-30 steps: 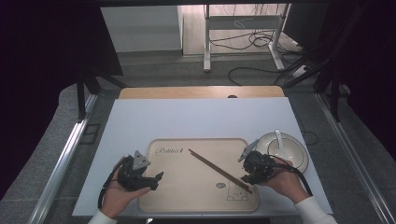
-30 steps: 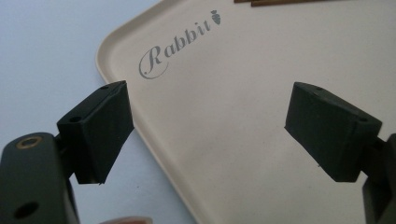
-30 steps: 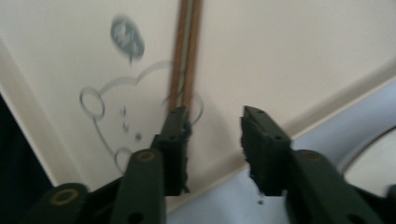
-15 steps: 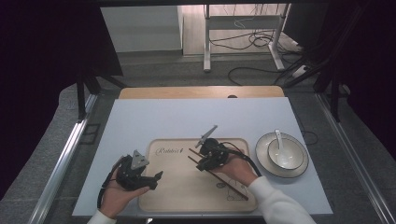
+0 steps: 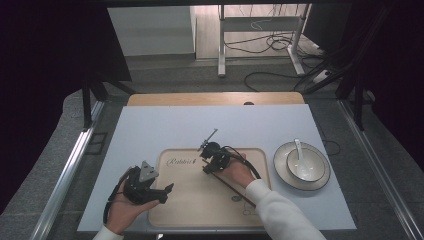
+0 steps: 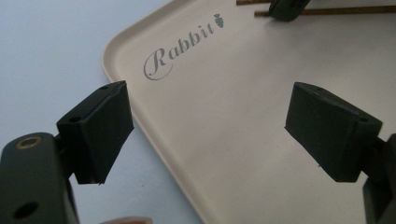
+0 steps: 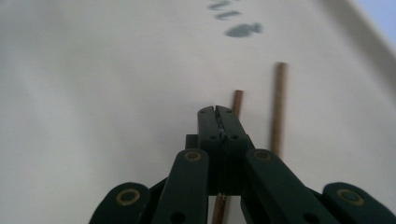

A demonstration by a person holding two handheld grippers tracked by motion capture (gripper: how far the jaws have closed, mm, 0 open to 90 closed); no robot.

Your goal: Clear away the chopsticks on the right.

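Note:
A beige tray [image 5: 190, 210] lettered "Rabbit" [image 6: 182, 51] lies at the near edge of the white table. Two thin brown chopsticks [image 5: 235, 192] rest on it at a slant. My right gripper [image 5: 207, 167] is down at their far left end with its jaws shut. In the right gripper view one chopstick [image 7: 237, 100] runs out from between the closed tips of my right gripper [image 7: 218, 112], and the other chopstick [image 7: 279, 107] lies just beside it. My left gripper [image 5: 167, 192] hovers over the tray's left edge. Its jaws stand wide open and empty around my left gripper [image 6: 208, 135].
A white bowl [image 5: 305, 165] with a white spoon [image 5: 298, 150] sits on a grey plate [image 5: 280, 170] to the right of the tray. The white table top [image 5: 165, 130] stretches away behind the tray. Cables lie on the floor beyond.
My right gripper has travelled left from beside the bowl onto the tray and shut at the chopsticks' far end. The left gripper has stayed where it was.

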